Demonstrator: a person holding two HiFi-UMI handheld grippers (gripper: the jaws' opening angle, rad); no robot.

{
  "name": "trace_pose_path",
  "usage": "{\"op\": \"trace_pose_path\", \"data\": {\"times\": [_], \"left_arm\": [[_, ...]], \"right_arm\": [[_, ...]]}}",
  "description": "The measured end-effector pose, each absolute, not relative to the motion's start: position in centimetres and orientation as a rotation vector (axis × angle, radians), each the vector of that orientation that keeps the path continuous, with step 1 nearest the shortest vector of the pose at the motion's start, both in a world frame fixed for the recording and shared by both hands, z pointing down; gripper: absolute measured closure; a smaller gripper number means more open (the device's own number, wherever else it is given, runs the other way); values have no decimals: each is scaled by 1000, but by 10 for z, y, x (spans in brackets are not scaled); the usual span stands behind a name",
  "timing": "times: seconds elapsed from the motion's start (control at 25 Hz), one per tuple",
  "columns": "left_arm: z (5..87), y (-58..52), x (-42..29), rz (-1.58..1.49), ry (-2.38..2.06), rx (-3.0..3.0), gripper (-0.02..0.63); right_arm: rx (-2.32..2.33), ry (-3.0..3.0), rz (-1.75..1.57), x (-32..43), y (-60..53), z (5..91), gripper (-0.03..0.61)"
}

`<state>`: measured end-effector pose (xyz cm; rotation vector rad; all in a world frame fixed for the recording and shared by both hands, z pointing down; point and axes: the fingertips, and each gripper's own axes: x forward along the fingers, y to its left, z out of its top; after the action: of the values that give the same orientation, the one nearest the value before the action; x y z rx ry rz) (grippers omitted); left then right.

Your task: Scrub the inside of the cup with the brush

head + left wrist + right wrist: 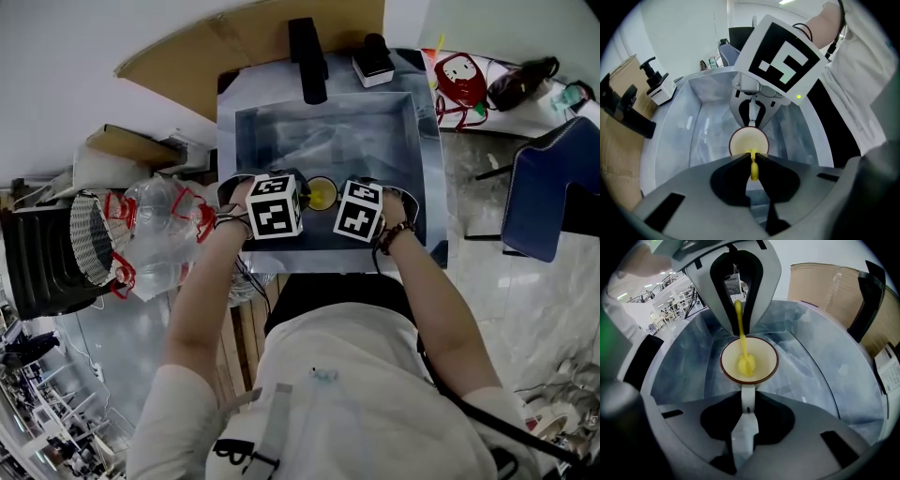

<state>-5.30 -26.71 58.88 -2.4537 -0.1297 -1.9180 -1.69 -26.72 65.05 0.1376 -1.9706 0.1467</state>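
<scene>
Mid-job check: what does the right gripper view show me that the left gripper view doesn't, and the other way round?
Only the right gripper view: the brush head down inside the cup, and the right gripper shut on the cup's white handle. Only the left gripper view: the left gripper shut on the yellow brush handle up close, and the right gripper's marker cube. Both: the cup's open mouth, the brush, and the sink beneath.

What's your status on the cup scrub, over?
Left gripper shut on thin yellow brush. Right gripper shut on handle of cream cup with brown rim. Brush head inside cup, over grey basin. Nothing in the way.
</scene>
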Motion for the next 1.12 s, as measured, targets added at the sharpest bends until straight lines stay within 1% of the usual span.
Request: {"op": "trace_pose_path", "data": {"times": [0.76,0.84,0.96,1.04,1.12], "left_arm": [[587,-267,-51,-1887,-37,-2494,578],[587,-268,-51,-1875,-14,-2495,578],[586,-267,-52,-1853,21,-2504,578],[586,-266,-52,-1842,31,-2508,578],[585,-265,-52,-1834,36,-2509,578]], "right_arm": [[180,-1950,59,-12,-275,650,500],[193,-1947,42,-12,-280,648,470],[216,-1953,24,-11,-285,644,405],[225,-1960,24,-10,-287,641,387],[227,-1965,22,-10,-286,638,382]]}}
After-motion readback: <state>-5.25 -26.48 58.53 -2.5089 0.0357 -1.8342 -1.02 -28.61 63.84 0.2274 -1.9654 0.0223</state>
